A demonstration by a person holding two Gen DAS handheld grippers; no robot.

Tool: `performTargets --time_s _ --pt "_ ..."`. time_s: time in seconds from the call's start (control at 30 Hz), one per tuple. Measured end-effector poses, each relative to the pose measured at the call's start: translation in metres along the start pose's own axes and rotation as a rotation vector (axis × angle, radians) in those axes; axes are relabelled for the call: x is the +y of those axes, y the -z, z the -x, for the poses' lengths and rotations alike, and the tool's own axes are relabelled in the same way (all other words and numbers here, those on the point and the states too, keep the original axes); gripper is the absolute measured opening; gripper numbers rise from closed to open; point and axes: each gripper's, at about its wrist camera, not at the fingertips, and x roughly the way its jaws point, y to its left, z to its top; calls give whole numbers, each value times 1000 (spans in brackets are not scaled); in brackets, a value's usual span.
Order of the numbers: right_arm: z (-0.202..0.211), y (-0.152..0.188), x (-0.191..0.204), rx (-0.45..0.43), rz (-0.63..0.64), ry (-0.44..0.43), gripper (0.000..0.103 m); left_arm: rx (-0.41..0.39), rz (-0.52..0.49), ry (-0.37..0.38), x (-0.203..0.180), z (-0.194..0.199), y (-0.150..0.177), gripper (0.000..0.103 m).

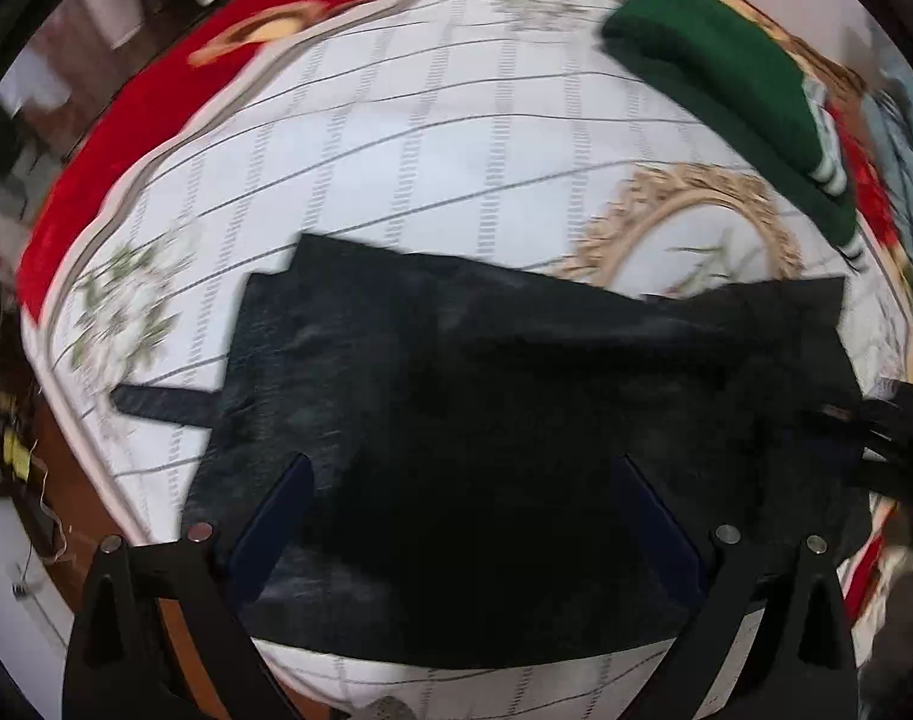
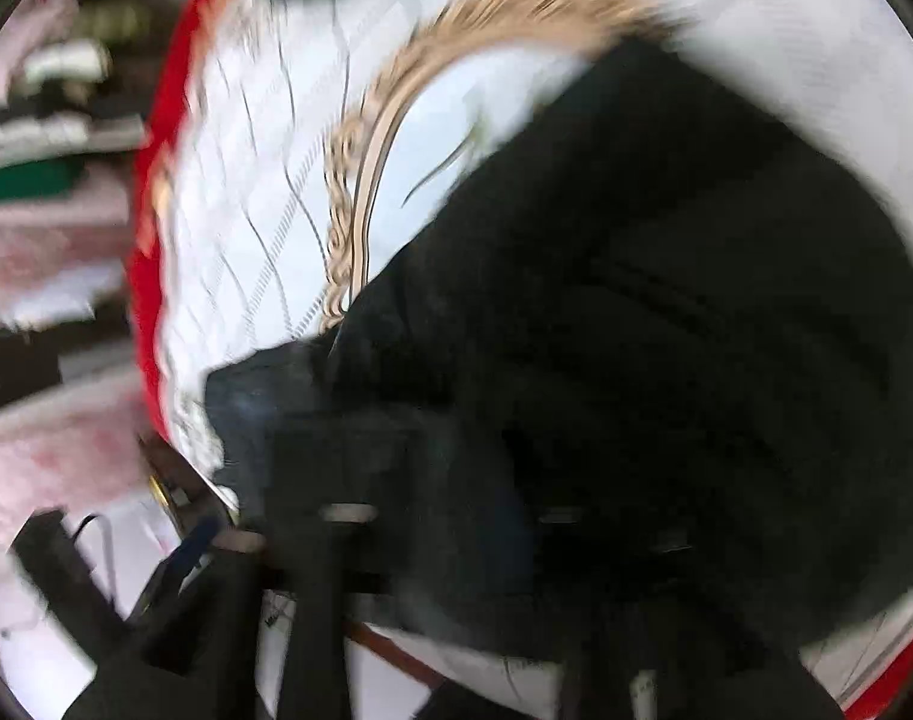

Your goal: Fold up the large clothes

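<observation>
A black garment [image 1: 486, 420] lies folded flat on the white patterned bedspread [image 1: 396, 138], with a strap sticking out at its left. My left gripper [image 1: 462, 480] hovers over its near part, fingers wide apart and empty. The right gripper shows at the garment's right edge in the left wrist view [image 1: 894, 420]. In the blurred right wrist view the black garment [image 2: 636, 300] fills the middle and hides my right gripper's fingertips, so I cannot tell whether the jaws are shut on it.
A folded green garment [image 1: 738, 84] with white stripes lies at the far right of the bed. The bedspread has a red border [image 1: 96, 168]. Pink cloth and clutter [image 2: 42, 252] lie beside the bed.
</observation>
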Motion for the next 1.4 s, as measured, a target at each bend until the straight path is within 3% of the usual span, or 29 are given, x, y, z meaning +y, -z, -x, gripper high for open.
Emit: performTargets --time_s 0.03,0.2,0.3,0.43,0.53,0.6,0.63,0.67,0.7,0.73,0.87,0.93,1.0,1.1,1.17,1.2,1.3,1.4 --pt "19 14 -12 -50 -31 -16 83 4 -9 14 -8 -4 -2 103" --pt "69 92 -112 -211 -310 -8 84 9 -65 -4 -46 -34 -11 103" --pt "57 118 -167 -242 -446 -46 84 65 -110 -28 -58 -65 -14 103" --pt "22 117 -203 -318 -502 -231 84 96 -93 29 -52 -81 -20 103" --pt "3 101 -190 -435 -480 -380 82 93 -115 32 -51 -79 -20 103" --pt "5 90 -190 -449 -484 -409 82 88 -119 29 -51 -79 -21 103" --pt "1 83 -186 -465 -483 -417 77 85 -117 26 -51 -79 -24 103" --pt "2 79 -185 -474 -480 -406 49 82 -115 22 -52 -80 -27 103" --pt "3 76 -185 -471 -480 -401 34 83 -115 19 -54 -83 -32 103" --pt "1 76 -184 -474 -487 -429 28 88 -114 20 -54 -83 -34 103" --pt "40 94 -178 -563 -511 -515 17 97 -151 17 -60 -84 -40 103" --pt "61 113 -163 -601 -476 -485 17 109 -182 53 -70 -84 -40 103" --pt "66 134 -167 -588 -475 -475 17 100 -232 32 -78 -83 -35 103" --pt "43 149 -200 -541 -557 -508 28 94 -241 35 -81 -83 -35 103" --pt "22 143 -223 -512 -584 -486 47 93 -241 42 -80 -83 -34 103" --pt "14 136 -227 -503 -586 -497 51 91 -242 43 -80 -83 -34 103" --pt "-3 113 -232 -533 -588 -633 54 83 -250 43 -77 -80 -32 103" --pt "-1 95 -215 -570 -538 -626 84 69 -262 40 -74 -75 -21 103"
